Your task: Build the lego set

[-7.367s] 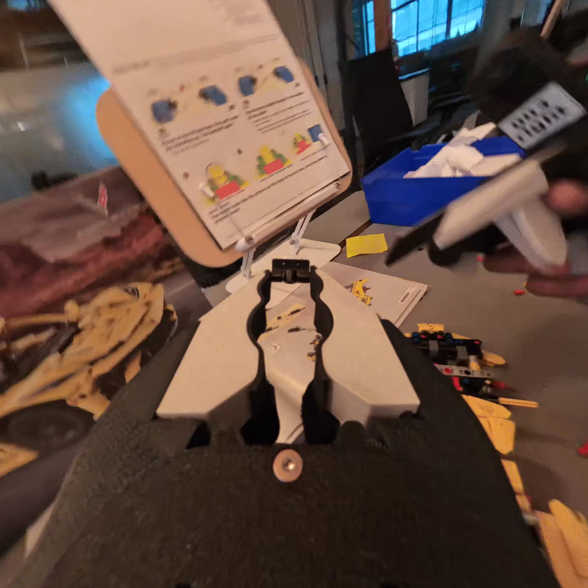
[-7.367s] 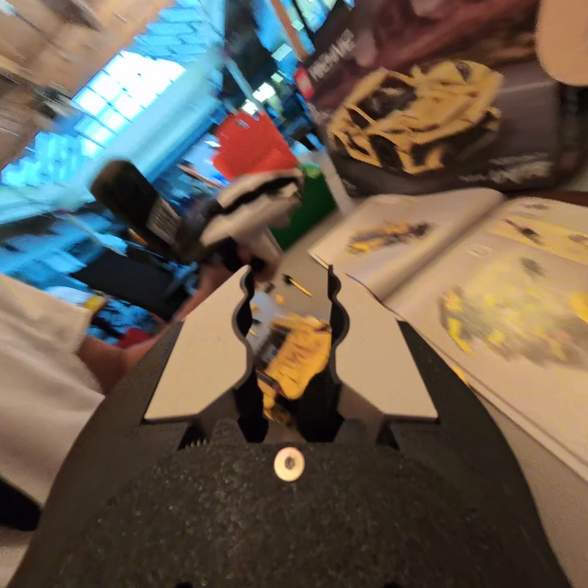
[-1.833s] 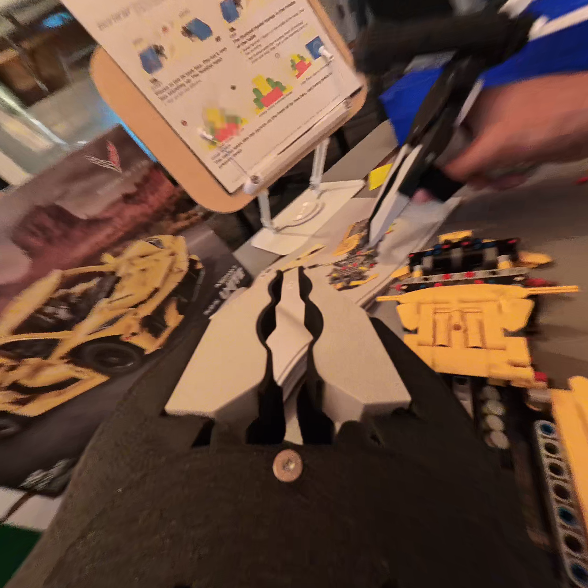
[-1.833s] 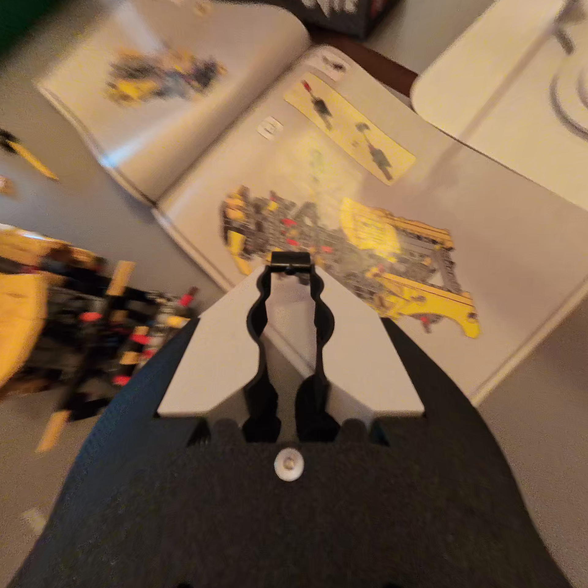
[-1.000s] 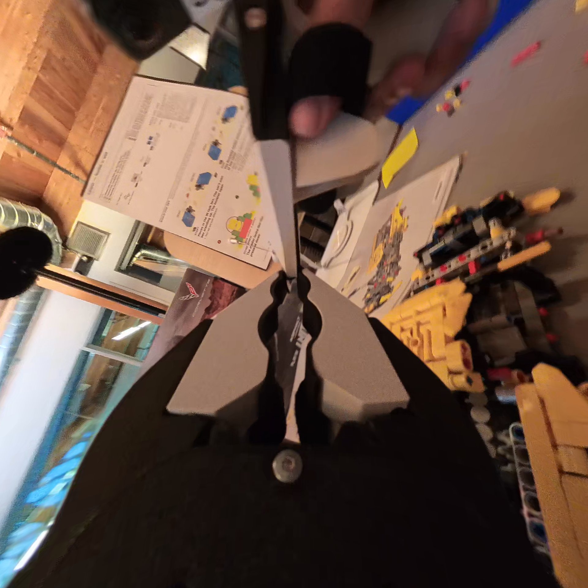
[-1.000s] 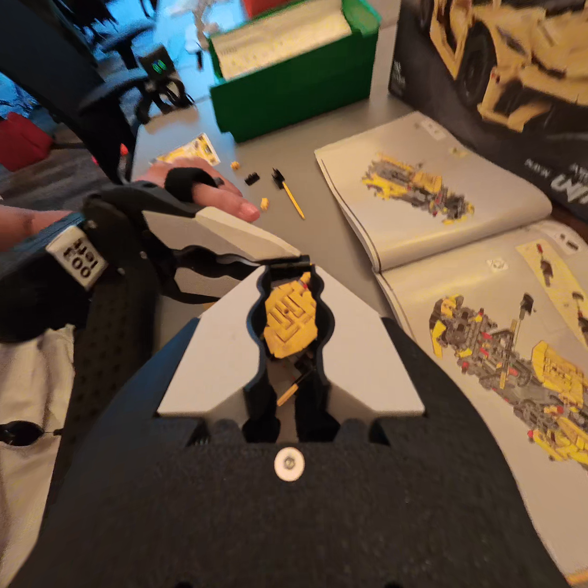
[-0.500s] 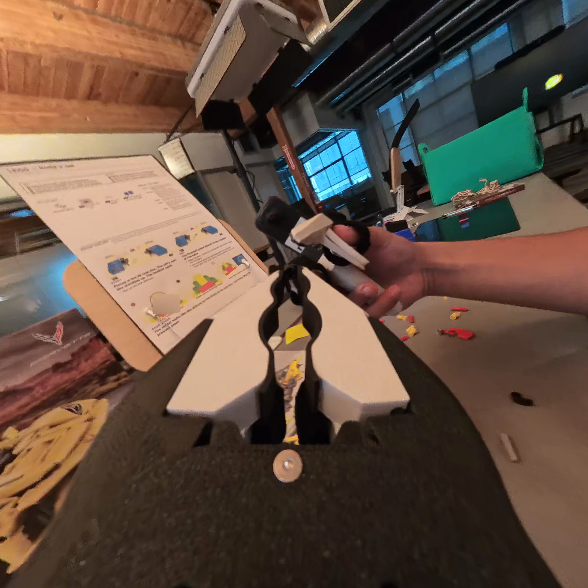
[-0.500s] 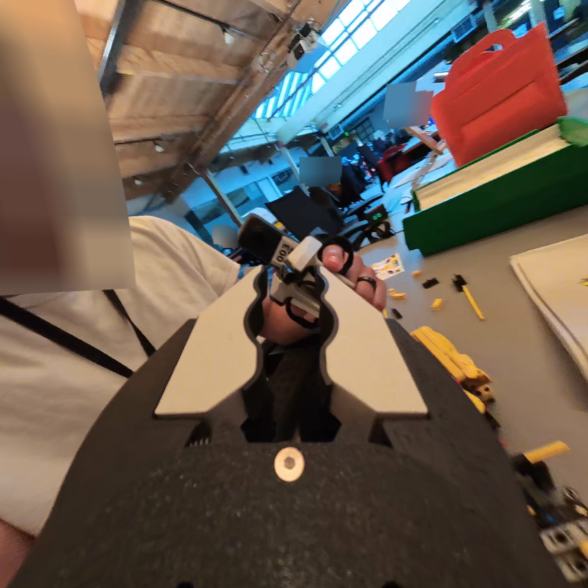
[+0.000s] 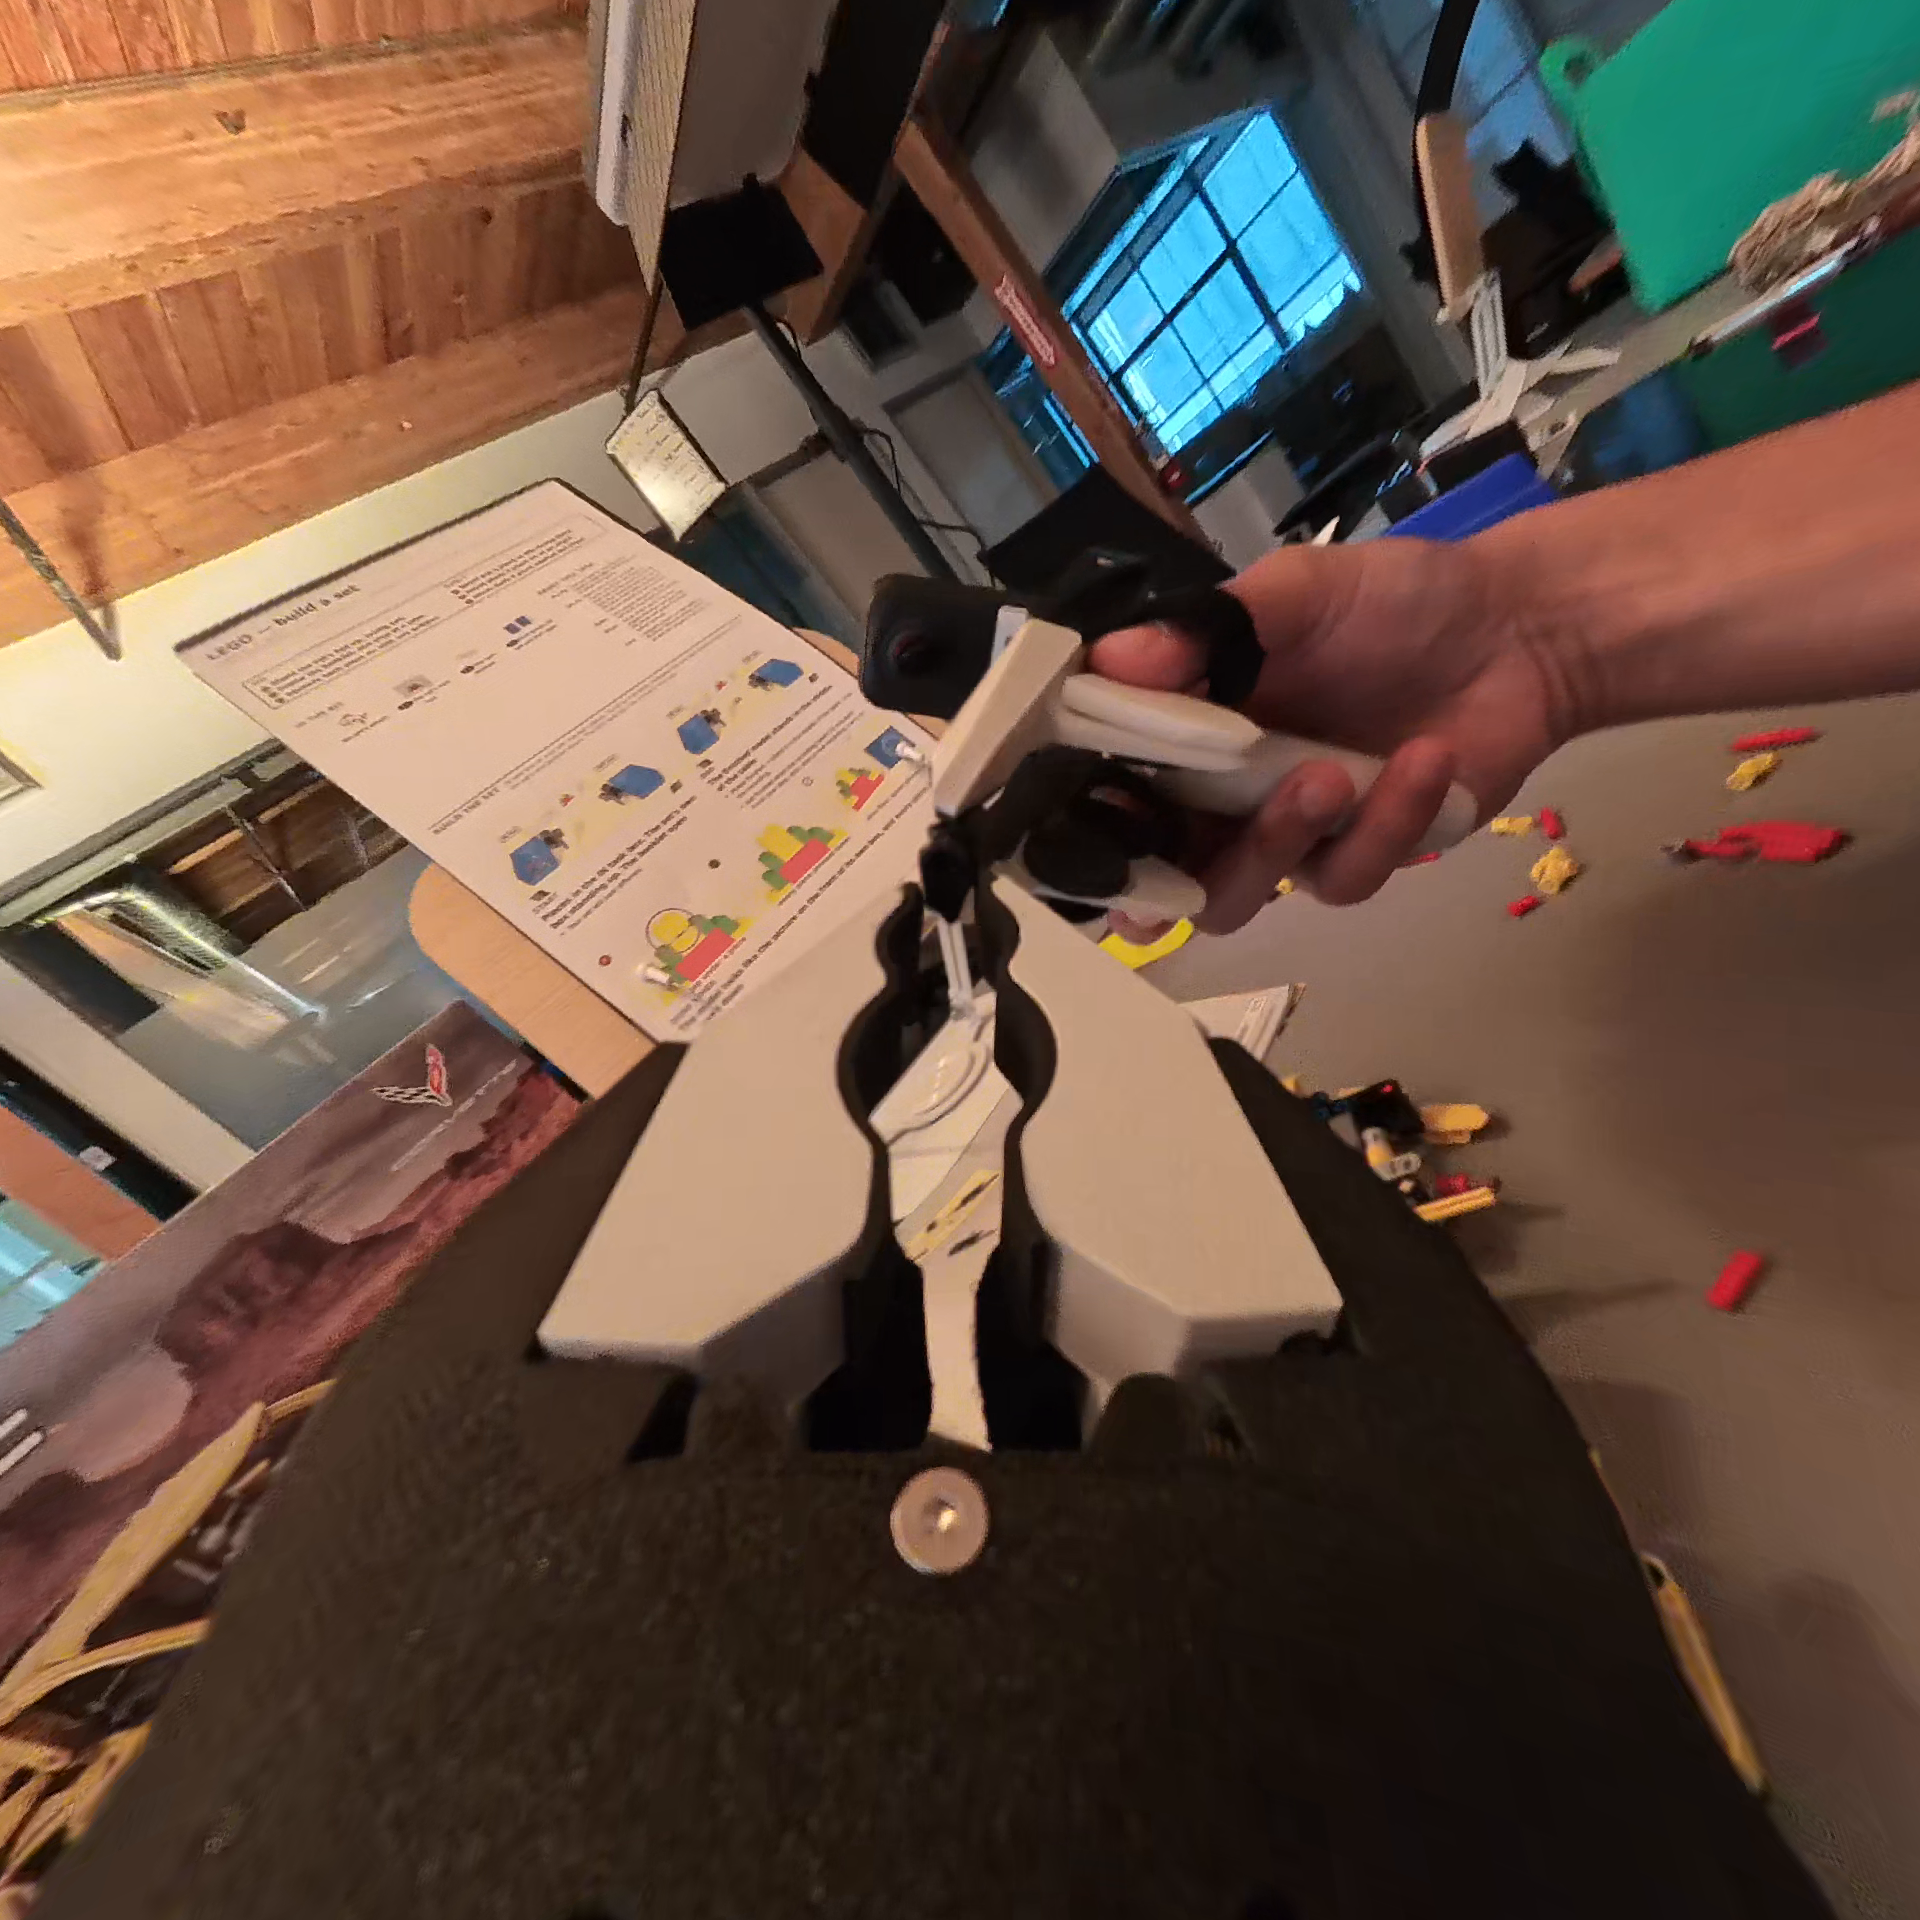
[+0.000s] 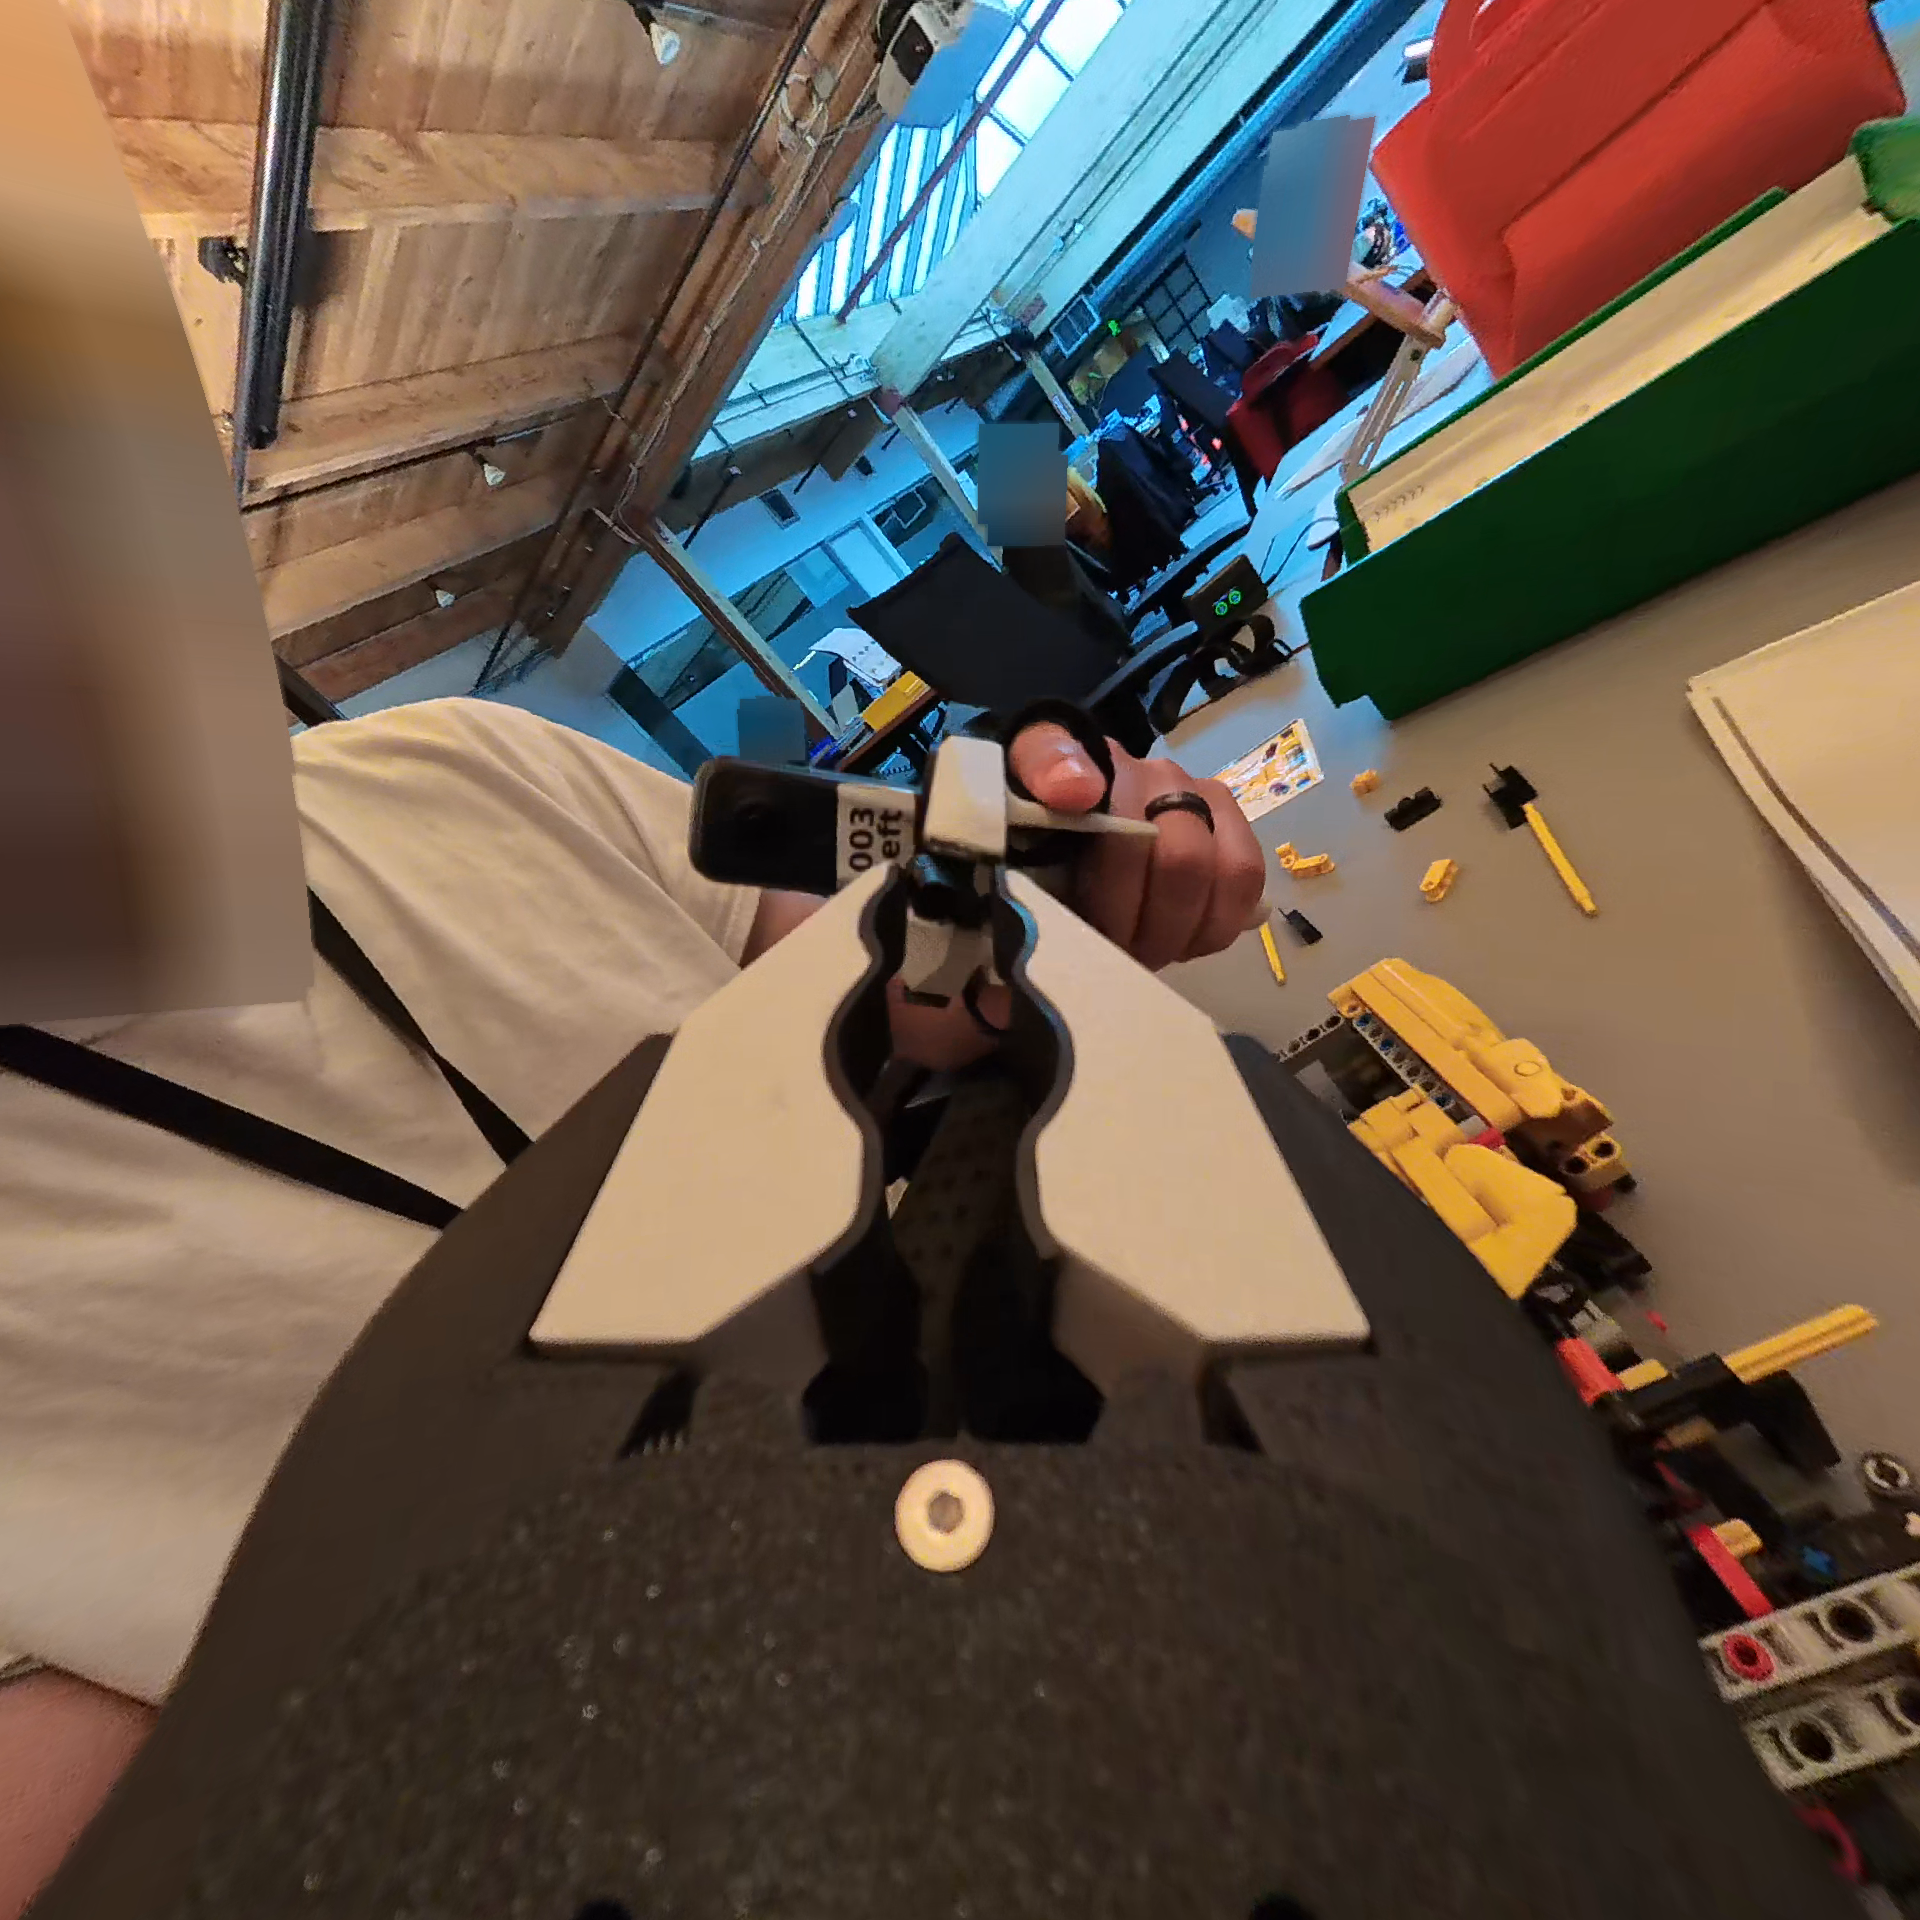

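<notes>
Print on instruction sheet (image 9: 582, 748), camera label (image 10: 873, 836), box (image 9: 312, 1226).

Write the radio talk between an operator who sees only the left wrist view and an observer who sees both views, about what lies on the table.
Operator: Where is the half-built car?
Observer: The right wrist view shows the yellow car model lying on the grey table, close beside the right gripper's fingers.
Operator: Any long loose pieces?
Observer: Yes, a yellow rod with a black end lies apart from the model, between it and the open booklet.
</notes>
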The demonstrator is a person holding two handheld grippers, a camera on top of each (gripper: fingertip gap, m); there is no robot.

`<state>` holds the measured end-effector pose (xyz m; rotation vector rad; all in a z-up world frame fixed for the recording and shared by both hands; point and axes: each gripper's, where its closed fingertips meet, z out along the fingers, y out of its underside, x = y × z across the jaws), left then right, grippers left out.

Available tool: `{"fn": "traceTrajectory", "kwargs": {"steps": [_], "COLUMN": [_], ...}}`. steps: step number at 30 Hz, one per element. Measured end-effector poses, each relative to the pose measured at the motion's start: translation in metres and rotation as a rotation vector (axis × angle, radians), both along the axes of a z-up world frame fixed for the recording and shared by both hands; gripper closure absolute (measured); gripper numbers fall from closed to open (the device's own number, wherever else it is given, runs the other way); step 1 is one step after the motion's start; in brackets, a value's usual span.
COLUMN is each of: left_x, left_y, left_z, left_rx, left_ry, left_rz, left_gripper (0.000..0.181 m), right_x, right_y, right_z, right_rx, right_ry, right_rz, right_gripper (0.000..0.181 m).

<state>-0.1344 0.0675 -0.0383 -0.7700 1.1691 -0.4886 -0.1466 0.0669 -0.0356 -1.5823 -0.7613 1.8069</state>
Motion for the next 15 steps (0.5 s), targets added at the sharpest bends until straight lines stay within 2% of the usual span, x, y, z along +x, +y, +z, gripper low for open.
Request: {"fn": "traceTrajectory", "kwargs": {"steps": [15], "left_x": [0.0004], "left_y": [-0.0005], "left_z": [-0.0066], "left_rx": [-0.077], "left_ry": [0.035], "left_rz": [-0.048], "left_gripper": [0.173], "right_x": [0.0013], "right_y": [-0.0014], "right_z": [-0.0074], "right_rx": [0.01], "right_ry": [-0.036], "right_rz": [0.013], "right_gripper": [0.166]}}
